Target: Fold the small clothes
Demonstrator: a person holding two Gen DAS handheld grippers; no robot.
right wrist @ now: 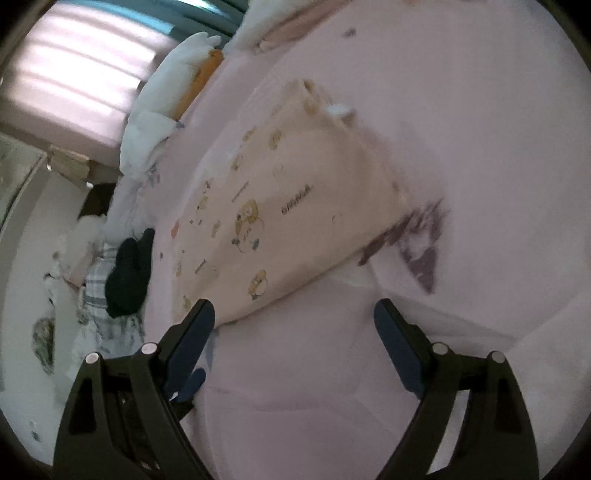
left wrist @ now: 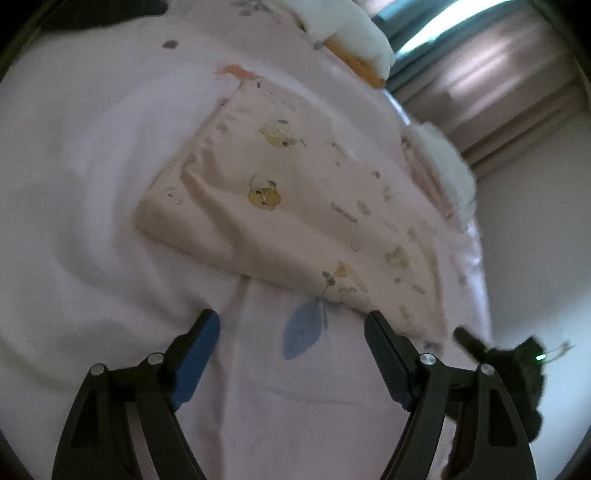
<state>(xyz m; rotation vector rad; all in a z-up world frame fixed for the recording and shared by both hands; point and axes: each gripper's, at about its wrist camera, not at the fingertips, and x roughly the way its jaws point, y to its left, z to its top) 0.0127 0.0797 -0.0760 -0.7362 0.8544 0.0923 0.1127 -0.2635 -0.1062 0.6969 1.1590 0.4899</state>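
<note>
Clothes for a small child lie on a bed: one cream garment (left wrist: 280,206) with little yellow cartoon animals printed on it. It is folded into a flat shape and rests on the pink bedsheet (left wrist: 92,166), near the middle of the bed.

Both tongs are spread wide and hold nothing. The left tongs (left wrist: 291,326) hang just above the sheet, close to the near edge of the garment, over a blue leaf print (left wrist: 303,334). The right tongs (right wrist: 295,314) also hang near the garment's near edge, and the left finger (right wrist: 195,325) sits just beside one corner of it.

White pillows (left wrist: 351,33) lie at the far end of the bed. A dark piece of clothing (right wrist: 127,273) sits on a checked cloth (right wrist: 96,291) at the bed's side. Pink curtains (right wrist: 81,55) glow with light behind.
</note>
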